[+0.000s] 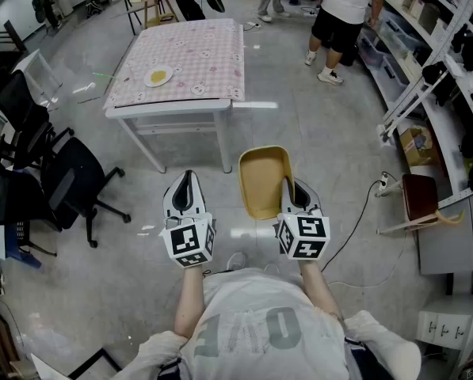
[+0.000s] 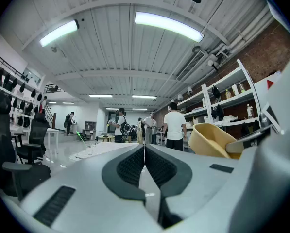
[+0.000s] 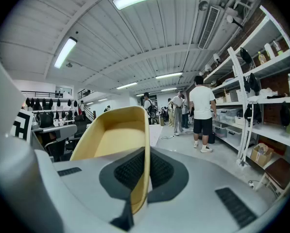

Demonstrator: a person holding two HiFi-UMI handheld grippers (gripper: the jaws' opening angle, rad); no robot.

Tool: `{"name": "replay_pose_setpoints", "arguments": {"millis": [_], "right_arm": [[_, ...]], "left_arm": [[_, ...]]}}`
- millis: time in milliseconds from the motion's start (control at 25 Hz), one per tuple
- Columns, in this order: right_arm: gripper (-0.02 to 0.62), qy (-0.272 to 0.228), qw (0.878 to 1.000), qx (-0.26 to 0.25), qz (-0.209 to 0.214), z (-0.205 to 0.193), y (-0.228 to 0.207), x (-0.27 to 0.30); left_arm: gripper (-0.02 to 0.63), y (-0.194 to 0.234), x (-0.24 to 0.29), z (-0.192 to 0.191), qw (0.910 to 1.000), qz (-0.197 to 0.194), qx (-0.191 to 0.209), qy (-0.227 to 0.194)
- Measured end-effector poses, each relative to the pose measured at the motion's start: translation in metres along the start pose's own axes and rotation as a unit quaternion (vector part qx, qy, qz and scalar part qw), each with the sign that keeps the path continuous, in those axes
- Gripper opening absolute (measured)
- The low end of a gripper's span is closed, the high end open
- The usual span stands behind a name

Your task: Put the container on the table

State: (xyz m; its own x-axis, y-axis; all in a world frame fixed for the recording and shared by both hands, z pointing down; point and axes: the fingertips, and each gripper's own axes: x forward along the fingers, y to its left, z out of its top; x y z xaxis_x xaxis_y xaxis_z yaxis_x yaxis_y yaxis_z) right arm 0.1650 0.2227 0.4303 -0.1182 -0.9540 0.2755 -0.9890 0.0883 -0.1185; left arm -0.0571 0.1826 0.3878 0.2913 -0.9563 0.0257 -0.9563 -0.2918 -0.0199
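A tan rectangular container (image 1: 263, 182) hangs above the floor in the head view, short of the table (image 1: 181, 62). My right gripper (image 1: 293, 190) is shut on its right rim. In the right gripper view the container (image 3: 114, 140) fills the left centre, its wall pinched between the jaws of the right gripper (image 3: 145, 171). My left gripper (image 1: 186, 190) is held beside it to the left, shut with nothing in it; in the left gripper view the left gripper (image 2: 144, 160) shows its jaws pressed together, with the container (image 2: 213, 141) at right.
The table has a pink patterned cloth and carries a small plate (image 1: 158, 77) with food. Black office chairs (image 1: 70, 187) stand at left. Shelving (image 1: 450, 77) lines the right wall, a cable (image 1: 361, 212) lies on the floor, and people (image 1: 339, 14) stand beyond the table.
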Motion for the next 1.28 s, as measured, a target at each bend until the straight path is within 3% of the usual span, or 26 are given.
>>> {"name": "replay_pose_setpoints", "arguments": {"millis": [360,600,880,1040,1280], "right_arm": [[0.031,0.009,1.0,0.012,-0.008,-0.007,0.002,0.006],[0.031,-0.002,0.998,0.057,0.0,-0.006,0.011,0.017],[0.031,0.009,0.998,0.057,-0.008,-0.01,0.04,0.043],[0.031,0.012,0.999,0.043,-0.006,-0.019,0.058,0.054],[0.031,0.023,0.998,0.046,-0.021,-0.014,0.046,0.084]], "left_arm": [[0.028,0.006,0.003,-0.004,1.0,-0.006,0.001,0.005],[0.028,0.017,0.01,-0.01,0.9999,-0.013,-0.007,0.007],[0.028,0.053,0.027,-0.007,0.9995,-0.027,-0.015,0.001],[0.028,0.084,0.037,-0.008,0.9998,-0.016,-0.011,-0.011],[0.028,0.101,0.06,-0.019,0.9997,-0.005,-0.023,-0.002]]}}
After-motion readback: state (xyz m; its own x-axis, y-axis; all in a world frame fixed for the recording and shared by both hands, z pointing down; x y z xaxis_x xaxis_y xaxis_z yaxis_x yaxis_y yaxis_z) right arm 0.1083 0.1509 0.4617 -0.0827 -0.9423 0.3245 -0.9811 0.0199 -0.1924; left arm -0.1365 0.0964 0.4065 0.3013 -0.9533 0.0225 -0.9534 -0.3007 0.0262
